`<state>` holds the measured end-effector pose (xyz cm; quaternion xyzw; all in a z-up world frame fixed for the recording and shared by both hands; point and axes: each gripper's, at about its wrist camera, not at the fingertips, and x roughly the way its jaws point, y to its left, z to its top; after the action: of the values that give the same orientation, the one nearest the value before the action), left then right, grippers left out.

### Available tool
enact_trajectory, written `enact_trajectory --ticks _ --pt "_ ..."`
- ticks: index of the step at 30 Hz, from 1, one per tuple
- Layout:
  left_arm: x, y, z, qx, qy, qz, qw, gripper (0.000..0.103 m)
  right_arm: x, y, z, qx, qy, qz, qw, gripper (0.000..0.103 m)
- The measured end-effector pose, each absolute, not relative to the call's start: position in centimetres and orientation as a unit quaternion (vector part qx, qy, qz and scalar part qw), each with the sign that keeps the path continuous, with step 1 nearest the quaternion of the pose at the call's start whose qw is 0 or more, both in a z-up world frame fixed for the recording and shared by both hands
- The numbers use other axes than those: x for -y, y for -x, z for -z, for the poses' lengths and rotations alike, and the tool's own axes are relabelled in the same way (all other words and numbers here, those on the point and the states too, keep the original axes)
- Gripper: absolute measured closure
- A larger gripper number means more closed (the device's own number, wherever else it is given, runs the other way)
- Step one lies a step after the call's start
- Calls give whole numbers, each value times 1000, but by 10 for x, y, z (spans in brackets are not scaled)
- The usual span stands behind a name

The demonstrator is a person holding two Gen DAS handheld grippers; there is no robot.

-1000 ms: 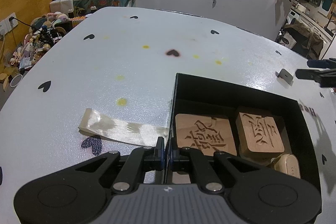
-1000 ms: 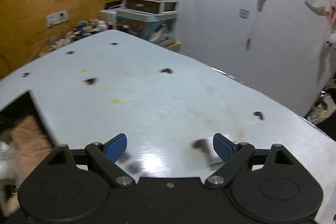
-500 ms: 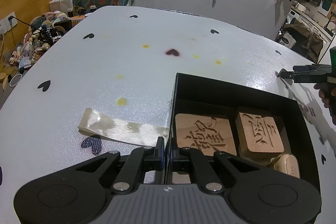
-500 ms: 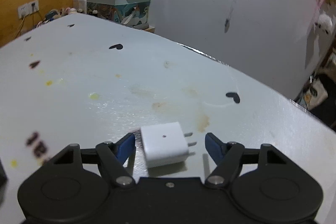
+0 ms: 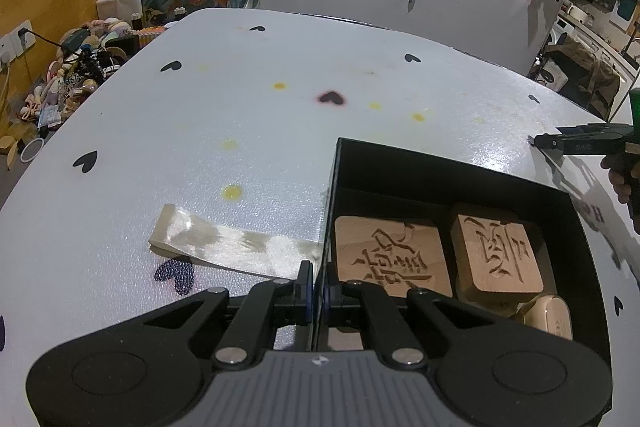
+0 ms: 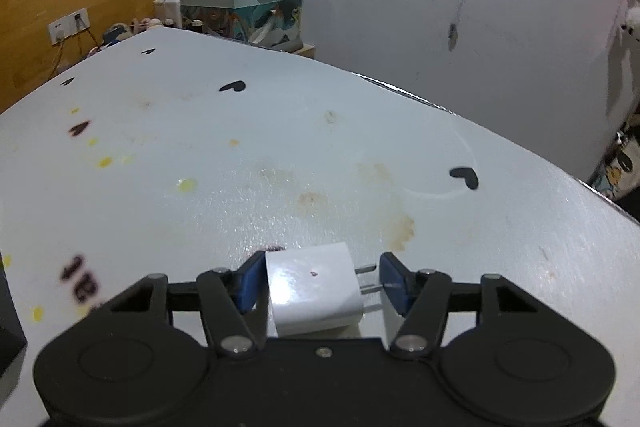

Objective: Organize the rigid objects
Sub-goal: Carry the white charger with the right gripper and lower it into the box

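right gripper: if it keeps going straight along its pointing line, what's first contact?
Likely the white charger, already between the closing fingers of the right gripper; it would meet the gripper's front. Beyond it, only table.

Not much readable here tbh. The two square wooden blocks (image 5: 394,257) (image 5: 498,253) in the black box (image 5: 452,175) have carved Chinese-style characters I can't make out. Blurry black letters (image 6: 78,279) on the white surface (image 6: 280,147) look like "ar".
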<state>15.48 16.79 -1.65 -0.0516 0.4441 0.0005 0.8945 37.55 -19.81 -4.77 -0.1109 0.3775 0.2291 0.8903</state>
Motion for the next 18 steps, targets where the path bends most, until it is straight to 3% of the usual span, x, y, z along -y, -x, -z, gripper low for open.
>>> enact_trajectory --ticks 7,18 --pt "-168 -155 16 -444 53 0 895 99 188 -349 27 -377 100 -228 892 42" --pt "-169 -154 16 -440 55 3 896 99 128 -254 -49 -313 87 -396 859 42"
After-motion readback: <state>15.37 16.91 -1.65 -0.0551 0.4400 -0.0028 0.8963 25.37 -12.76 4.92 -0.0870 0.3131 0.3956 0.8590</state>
